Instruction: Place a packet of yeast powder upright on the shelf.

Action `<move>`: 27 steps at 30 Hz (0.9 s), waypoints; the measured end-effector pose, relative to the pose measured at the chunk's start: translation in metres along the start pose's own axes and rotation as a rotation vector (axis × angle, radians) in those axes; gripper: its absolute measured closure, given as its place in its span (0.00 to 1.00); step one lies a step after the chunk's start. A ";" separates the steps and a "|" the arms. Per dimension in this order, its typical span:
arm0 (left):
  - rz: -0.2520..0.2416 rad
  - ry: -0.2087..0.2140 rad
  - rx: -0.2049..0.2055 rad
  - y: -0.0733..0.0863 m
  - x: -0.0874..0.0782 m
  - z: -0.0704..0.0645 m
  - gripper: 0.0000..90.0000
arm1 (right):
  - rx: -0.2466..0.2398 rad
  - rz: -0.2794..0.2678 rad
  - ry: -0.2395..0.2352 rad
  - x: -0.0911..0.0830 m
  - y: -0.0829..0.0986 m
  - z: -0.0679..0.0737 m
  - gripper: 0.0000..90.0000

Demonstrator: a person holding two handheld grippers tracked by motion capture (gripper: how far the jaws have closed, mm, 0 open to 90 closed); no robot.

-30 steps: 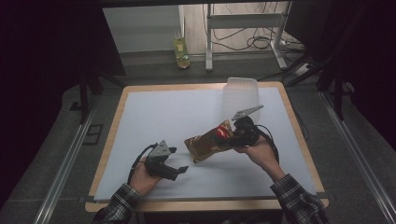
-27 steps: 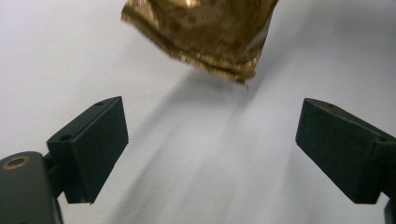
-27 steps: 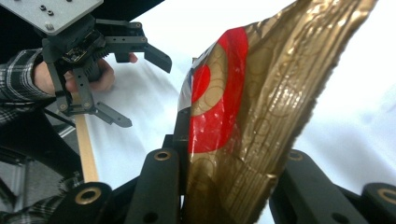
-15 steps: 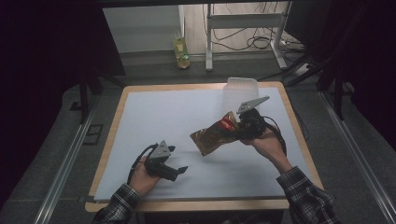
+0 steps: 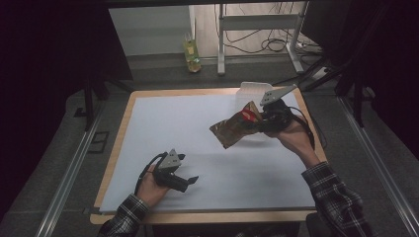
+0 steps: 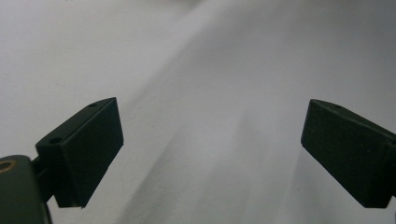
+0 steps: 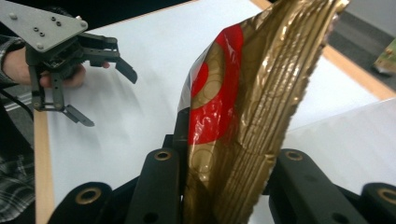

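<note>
Right hand-held gripper is holding a gold and red snack bag above the table.
Its jaws are clamping the bag's end, so the bag is hanging clear of the white table cover, just beside a clear container. Left hand-held gripper is resting near the front edge, jaws spread wide, gripping nothing.

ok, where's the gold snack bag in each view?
High view: gold snack bag right of centre, lifted, in the right tongs.
Left gripper view: white table cover between its open jaws.
Right gripper view: centre, clamped.
Shared landmark: left tongs.
</note>
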State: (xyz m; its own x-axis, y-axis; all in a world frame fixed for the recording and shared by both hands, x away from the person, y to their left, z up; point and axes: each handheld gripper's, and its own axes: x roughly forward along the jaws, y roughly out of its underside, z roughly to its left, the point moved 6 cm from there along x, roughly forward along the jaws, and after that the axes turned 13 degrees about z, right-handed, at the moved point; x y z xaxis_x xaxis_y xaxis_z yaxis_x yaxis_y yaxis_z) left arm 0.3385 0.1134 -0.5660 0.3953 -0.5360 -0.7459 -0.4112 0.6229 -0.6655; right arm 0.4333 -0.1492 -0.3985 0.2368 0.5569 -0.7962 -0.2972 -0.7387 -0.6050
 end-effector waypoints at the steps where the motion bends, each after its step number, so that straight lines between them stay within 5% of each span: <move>1: 0.001 0.001 0.001 0.000 0.000 0.000 0.06 | -0.004 -0.003 0.008 -0.002 -0.001 -0.002 0.79; 8: 0.000 0.002 0.002 0.000 0.000 0.000 0.06 | -0.031 -0.008 0.043 -0.012 -0.006 -0.014 0.79; 27: 0.004 0.011 -0.003 0.001 0.001 0.000 0.06 | -0.121 0.056 0.237 -0.045 -0.017 -0.063 0.79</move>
State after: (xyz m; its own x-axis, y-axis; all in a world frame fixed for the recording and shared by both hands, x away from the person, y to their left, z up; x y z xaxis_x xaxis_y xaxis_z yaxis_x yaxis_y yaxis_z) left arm 0.3385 0.1131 -0.5673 0.3848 -0.5400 -0.7486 -0.4151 0.6231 -0.6628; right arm 0.4861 -0.1859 -0.3523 0.4369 0.4205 -0.7952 -0.2067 -0.8134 -0.5437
